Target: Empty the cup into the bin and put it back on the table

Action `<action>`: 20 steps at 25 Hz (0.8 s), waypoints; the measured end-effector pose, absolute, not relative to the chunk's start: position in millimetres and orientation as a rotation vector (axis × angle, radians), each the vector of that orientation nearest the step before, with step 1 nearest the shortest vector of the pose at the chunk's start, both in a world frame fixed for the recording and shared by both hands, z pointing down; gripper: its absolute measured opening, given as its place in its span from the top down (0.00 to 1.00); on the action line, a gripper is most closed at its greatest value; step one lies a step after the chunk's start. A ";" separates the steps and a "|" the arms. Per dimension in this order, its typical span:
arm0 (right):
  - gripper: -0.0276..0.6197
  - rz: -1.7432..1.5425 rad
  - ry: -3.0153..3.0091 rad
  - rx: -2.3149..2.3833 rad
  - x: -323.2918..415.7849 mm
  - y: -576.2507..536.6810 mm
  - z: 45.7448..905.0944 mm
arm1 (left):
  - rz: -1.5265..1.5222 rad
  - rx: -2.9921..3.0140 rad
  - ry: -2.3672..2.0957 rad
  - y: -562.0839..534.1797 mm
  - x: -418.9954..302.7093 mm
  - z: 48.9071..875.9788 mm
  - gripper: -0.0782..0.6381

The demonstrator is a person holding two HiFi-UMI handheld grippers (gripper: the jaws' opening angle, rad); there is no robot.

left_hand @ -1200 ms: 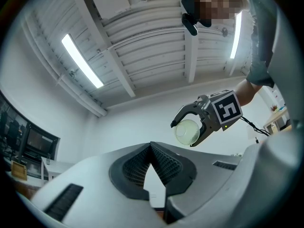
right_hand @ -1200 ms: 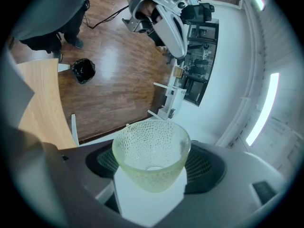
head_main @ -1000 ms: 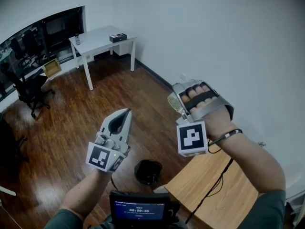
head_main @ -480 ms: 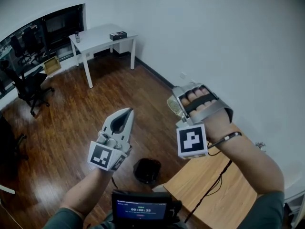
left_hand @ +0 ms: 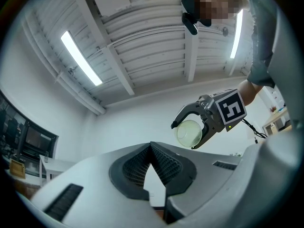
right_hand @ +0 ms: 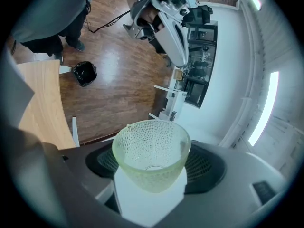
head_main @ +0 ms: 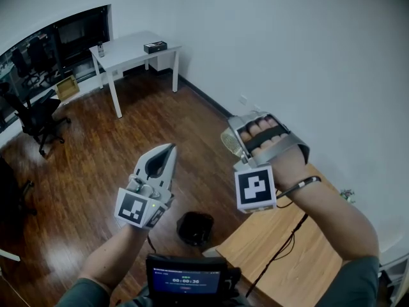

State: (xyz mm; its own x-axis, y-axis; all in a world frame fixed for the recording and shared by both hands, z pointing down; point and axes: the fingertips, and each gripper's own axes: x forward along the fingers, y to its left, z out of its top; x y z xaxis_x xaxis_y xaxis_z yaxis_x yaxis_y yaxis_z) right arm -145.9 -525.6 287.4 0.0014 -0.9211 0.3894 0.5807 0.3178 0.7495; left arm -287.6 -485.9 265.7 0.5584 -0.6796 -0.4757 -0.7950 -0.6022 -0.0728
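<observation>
The right gripper (right_hand: 151, 172) has its jaws spread wide and clamped on the cup (right_hand: 151, 151), a pale green dimpled glass one. Each pad presses on one side of its lower wall, and its open mouth is turned toward the camera. In the head view the cup (head_main: 231, 142) is right of centre, in the air and well clear of any surface. The left gripper (left_hand: 151, 148) has its jaws closed, tips meeting in a point with nothing between them; it sits left of centre in the head view, apart from the right one.

The black bin (head_main: 195, 228) stands on the dark wood floor at lower centre, just beside the corner of the light wooden table (head_main: 287, 254) at lower right. A white desk (head_main: 131, 48) with a black box (head_main: 155, 47) on it stands at upper left, an office chair (head_main: 38, 117) at the left edge. A small screen (head_main: 186, 279) shows at the bottom edge.
</observation>
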 end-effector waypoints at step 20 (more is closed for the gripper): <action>0.35 -1.156 -1.177 0.517 -138.9 -517.8 302.6 | 0.578 -2.520 1.224 -484.8 -273.2 269.2 0.91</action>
